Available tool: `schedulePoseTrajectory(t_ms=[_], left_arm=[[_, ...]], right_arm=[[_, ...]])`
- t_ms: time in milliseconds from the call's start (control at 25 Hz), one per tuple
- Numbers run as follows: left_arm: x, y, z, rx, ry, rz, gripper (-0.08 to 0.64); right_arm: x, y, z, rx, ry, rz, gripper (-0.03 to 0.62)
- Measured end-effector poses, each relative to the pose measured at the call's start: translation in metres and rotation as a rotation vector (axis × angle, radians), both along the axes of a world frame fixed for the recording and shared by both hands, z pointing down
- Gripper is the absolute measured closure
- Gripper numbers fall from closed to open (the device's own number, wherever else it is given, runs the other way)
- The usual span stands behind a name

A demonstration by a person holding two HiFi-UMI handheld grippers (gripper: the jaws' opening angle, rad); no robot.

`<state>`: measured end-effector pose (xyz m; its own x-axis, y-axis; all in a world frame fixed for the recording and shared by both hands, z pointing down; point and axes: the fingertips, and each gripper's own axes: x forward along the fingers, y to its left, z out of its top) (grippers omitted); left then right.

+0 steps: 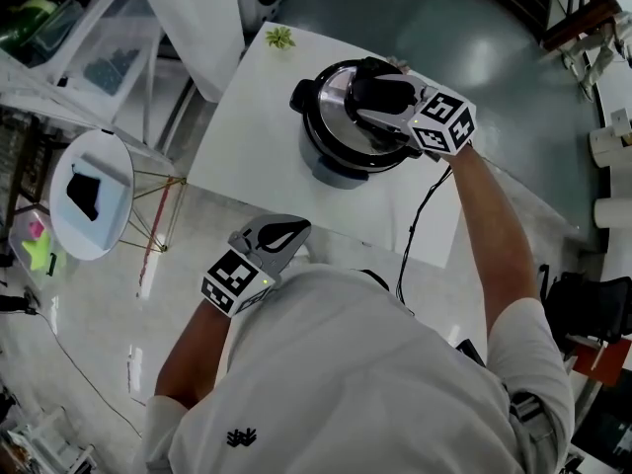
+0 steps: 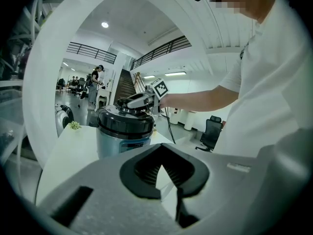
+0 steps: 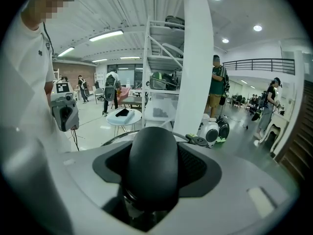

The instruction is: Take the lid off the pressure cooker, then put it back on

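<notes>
Head view: the pressure cooker (image 1: 331, 161) stands upright on the white tabletop (image 1: 247, 156), toward 12 o'clock from the person, its axis vertical and the lid (image 1: 331, 97) seated. The right claw (image 1: 373, 95) comes in from 3 o'clock over the lid handle (image 1: 380, 85). The handle's long axis runs roughly 3 to 9 o'clock, in line with the claw. The left claw (image 1: 286, 233) hangs at the cooker's 7 o'clock, off the tabletop edge.

Left gripper view: its pads are pressed together at the tips, with nothing between them. The cooker is ahead at 11 o'clock, well apart.

Right gripper view: the claw pinches the black handle across its narrow width.

The step looks like unlocking the lid. Judging from this, keep the grip square, turn about the vertical axis without tilting, then lift straight up. The cooker body may need steadying.
</notes>
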<state>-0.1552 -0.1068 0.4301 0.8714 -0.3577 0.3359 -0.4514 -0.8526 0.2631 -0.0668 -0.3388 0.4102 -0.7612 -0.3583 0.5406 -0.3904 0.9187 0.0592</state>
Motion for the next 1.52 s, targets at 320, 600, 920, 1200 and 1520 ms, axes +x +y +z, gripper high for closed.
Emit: schedulePoseTrajectory(t_ms=[320,600,920,1200,1520], left_arm=[[0.001,0.000,0.003,-0.003,0.007,-0.001,0.552],[-0.002,-0.002,0.001,0.002,0.006,-0.013,0.552],[-0.001,-0.001,0.003,-0.003,0.006,-0.012,0.552],[0.006,0.000,0.001,0.002,0.007,0.009,0.552],[0.021,-0.001,0.000,0.011,0.013,0.054,0.552]], right_arm=[[0.000,-0.001,0.001,-0.004,0.002,0.001,0.301],[0.001,-0.002,0.000,-0.022,-0.004,0.007,0.301],[-0.002,-0.004,-0.028,0.005,-0.023,-0.011,0.301],[0.006,0.000,-0.044,0.013,-0.029,-0.007,0.301],[0.035,0.014,-0.063,0.035,-0.036,0.028,0.301]])
